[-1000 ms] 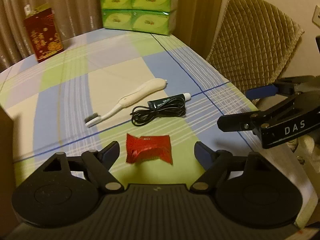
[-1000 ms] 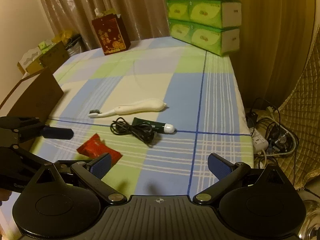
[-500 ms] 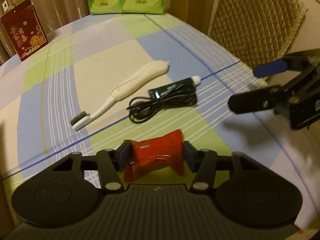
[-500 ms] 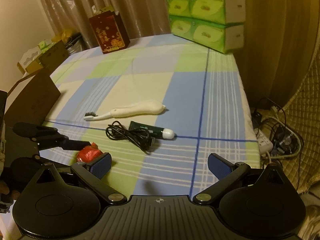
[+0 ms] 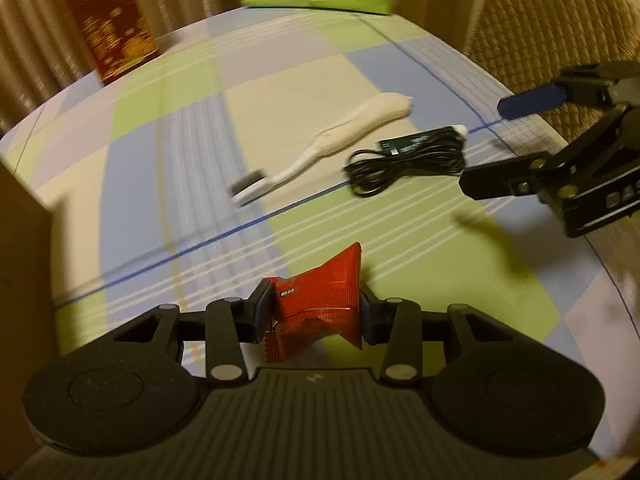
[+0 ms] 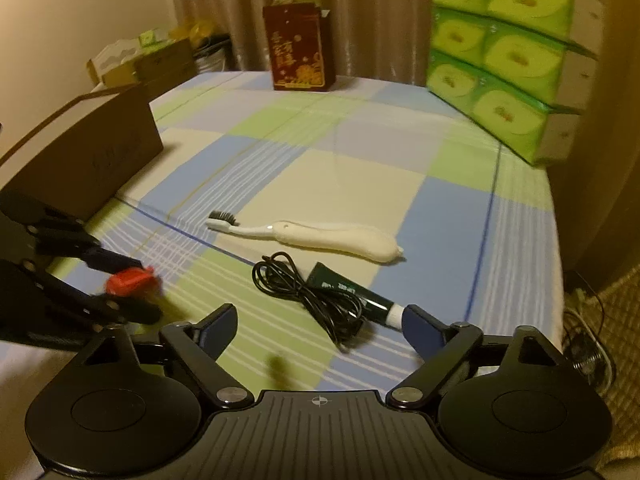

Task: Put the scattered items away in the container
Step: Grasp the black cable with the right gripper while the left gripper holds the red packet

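My left gripper (image 5: pixel 314 310) is shut on a red snack packet (image 5: pixel 320 300) and holds it above the checked tablecloth; the packet also shows in the right wrist view (image 6: pixel 132 282). My right gripper (image 6: pixel 320 330) is open, just short of a coiled black cable (image 6: pixel 308 294) and a dark green tube (image 6: pixel 356 294). A white toothbrush (image 6: pixel 320 234) lies beyond them. In the left wrist view the toothbrush (image 5: pixel 328 144), cable (image 5: pixel 404 160) and tube (image 5: pixel 420 140) lie ahead to the right. A brown cardboard box (image 6: pixel 84 152) stands at the table's left.
A red gift bag (image 6: pixel 298 52) stands at the table's far edge. Stacked green tissue packs (image 6: pixel 504 52) fill the far right corner. A quilted chair (image 5: pixel 540 20) stands off the right side. Cables and a power strip (image 6: pixel 588 340) lie on the floor.
My left gripper closed on the red packet and lifted it, swinging left. My right gripper moved forward toward the cable and tube, staying open.
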